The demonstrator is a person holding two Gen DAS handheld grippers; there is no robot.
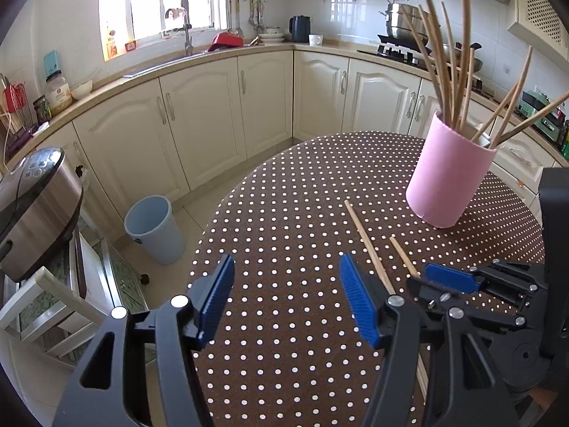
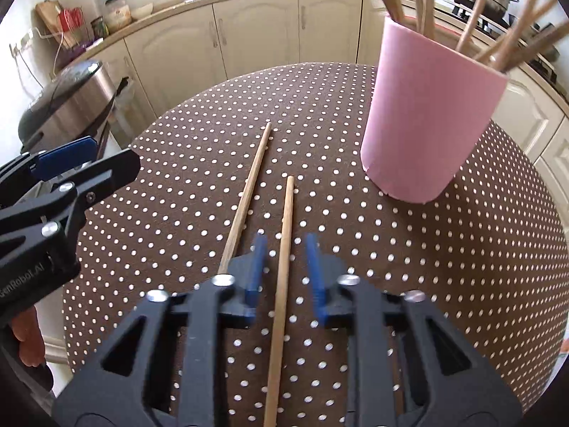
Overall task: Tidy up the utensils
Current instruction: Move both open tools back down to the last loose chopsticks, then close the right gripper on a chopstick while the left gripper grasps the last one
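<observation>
Where cabinets curve, dotted tablecloth covers table.

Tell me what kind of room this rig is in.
A home kitchen, most likely. Cream cabinets run under a counter with a sink tap, and a steel pot sits on a gas stove. The dotted table holds a pink cup of chopsticks.

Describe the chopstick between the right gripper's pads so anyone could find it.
On the polka-dot table, near the pink holder, two loose chopsticks lie side by side. The target chopstick runs between the right gripper's blue pads; its neighbour lies outside them, its tip reaching farther away.
</observation>
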